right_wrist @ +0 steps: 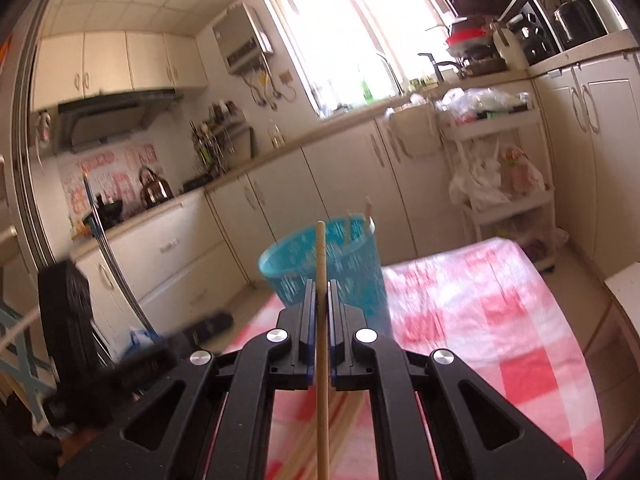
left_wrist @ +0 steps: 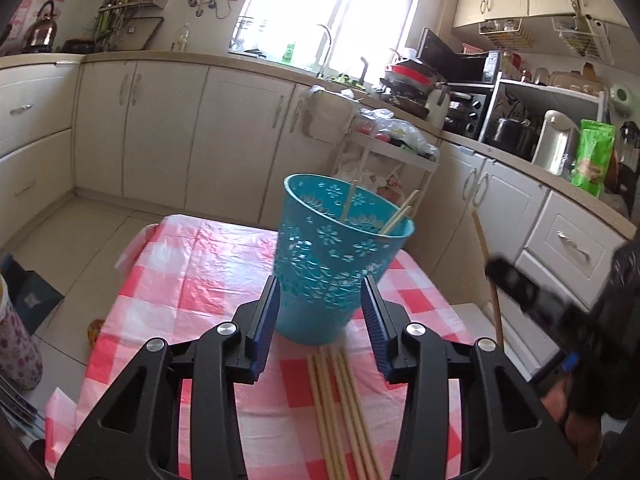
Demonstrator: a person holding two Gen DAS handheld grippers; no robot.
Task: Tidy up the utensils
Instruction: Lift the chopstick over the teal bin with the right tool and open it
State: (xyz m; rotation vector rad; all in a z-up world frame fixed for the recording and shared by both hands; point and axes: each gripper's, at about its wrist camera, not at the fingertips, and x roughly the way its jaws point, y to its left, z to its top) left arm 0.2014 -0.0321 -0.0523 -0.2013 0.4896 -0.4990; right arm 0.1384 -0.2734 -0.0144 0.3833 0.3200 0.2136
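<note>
A teal perforated basket stands on the pink checked tablecloth with three chopsticks leaning inside. My left gripper holds the basket's lower part between its blue pads. Several loose chopsticks lie on the cloth below it. My right gripper is shut on one chopstick, held upright in the air in front of the basket. The right gripper also shows in the left wrist view at the right, with its chopstick.
Kitchen cabinets and counters run around the room. A white trolley with bags stands behind the table. The floor lies to the left of the table, with a dark box on it. More chopsticks lie under the right gripper.
</note>
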